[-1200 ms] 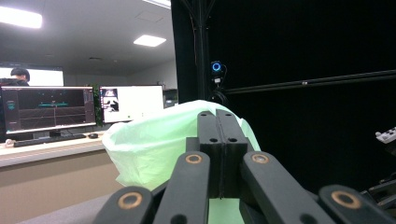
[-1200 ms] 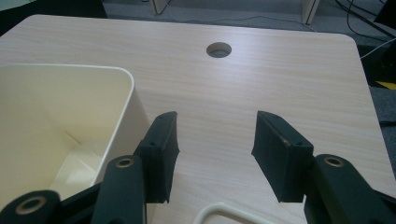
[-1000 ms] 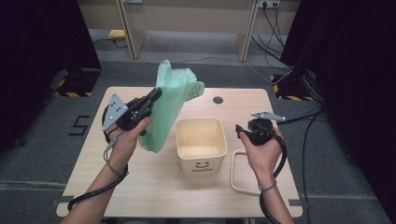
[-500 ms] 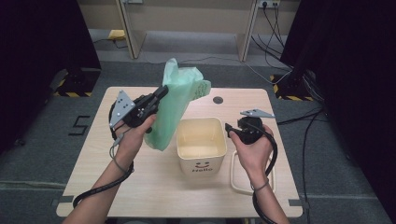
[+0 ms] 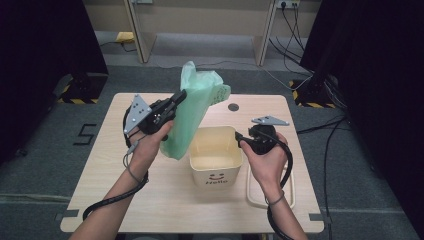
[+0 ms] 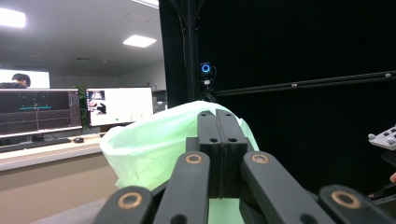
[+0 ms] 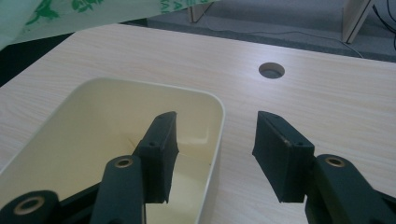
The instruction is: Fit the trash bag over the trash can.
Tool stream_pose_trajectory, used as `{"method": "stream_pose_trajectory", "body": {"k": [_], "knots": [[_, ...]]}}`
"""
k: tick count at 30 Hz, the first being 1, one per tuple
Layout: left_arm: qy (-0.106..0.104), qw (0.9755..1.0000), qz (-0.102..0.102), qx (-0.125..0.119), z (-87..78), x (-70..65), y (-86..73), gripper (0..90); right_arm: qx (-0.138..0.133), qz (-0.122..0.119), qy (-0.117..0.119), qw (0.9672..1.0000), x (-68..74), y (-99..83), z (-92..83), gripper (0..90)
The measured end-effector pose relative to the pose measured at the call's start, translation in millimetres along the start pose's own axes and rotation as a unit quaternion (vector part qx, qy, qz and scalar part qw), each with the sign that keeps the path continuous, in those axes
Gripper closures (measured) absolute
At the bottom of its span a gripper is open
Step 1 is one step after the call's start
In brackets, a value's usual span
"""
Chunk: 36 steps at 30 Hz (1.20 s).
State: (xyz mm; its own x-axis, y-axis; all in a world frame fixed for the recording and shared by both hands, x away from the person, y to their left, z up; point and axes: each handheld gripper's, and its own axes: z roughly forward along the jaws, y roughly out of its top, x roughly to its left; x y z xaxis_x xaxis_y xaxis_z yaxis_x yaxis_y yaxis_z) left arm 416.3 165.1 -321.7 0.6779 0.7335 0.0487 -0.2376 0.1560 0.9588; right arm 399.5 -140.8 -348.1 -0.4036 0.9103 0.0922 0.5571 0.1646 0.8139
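Left gripper [image 5: 176, 99] jaws clamped on green bag [image 5: 192, 112], raised beside cream bin [image 5: 216, 156]; right gripper [image 7: 212, 147] jaws open astride bin rim.

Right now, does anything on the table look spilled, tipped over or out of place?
Nothing stands out. The cream bin stands upright on the table, its inside bare, and the left gripper holds the green bag above it.
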Motion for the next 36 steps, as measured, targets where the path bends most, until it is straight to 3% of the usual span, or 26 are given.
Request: {"method": "stream_pose_trajectory", "body": {"k": [18,24,36], "knots": [[-0.006,0.9999,-0.004,-0.012,11.6,-5.0,5.6,89.9,-0.002,-0.011,0.010,0.9999,9.4,3.8,0.1,49.1],[-0.006,0.9996,-0.005,-0.027,16.3,-6.4,6.5,89.9,-0.007,-0.009,0.014,0.9998,11.7,5.0,-2.2,49.1],[-0.016,0.9992,-0.020,-0.032,29.0,-14.8,4.0,90.0,-0.034,-0.016,0.044,0.9983,20.7,14.1,-12.6,49.0]]}}
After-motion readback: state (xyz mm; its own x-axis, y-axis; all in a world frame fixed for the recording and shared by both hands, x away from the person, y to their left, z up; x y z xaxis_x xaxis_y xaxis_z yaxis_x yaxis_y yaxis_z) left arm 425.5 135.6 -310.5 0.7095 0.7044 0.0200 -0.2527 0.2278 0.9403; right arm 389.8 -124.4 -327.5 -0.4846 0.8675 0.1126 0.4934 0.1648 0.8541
